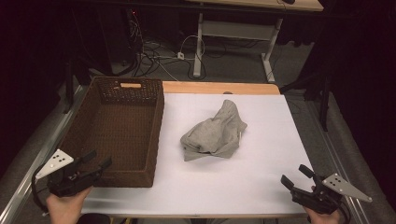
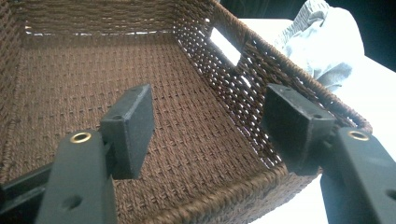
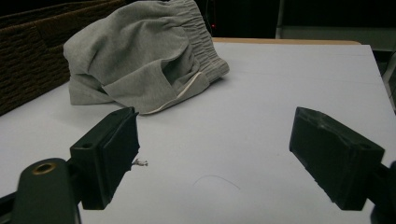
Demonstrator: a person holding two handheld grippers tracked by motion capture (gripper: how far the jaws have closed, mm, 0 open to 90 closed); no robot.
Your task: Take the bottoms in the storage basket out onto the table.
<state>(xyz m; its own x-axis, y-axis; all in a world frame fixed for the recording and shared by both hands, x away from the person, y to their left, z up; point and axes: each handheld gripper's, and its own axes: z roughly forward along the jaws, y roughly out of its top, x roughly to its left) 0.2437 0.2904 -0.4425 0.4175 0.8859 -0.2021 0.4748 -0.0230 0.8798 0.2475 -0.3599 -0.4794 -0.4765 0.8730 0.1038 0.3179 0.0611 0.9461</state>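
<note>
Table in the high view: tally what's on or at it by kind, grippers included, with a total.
Woven brown basket: 1
Crumpled grey garment: 1
Handheld grippers: 2, left gripper and right gripper, both open
Total: 4

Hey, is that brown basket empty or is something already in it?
Empty. The basket shows bare woven floor in the high and left gripper views; the grey garment lies crumpled on the table beside it.
</note>
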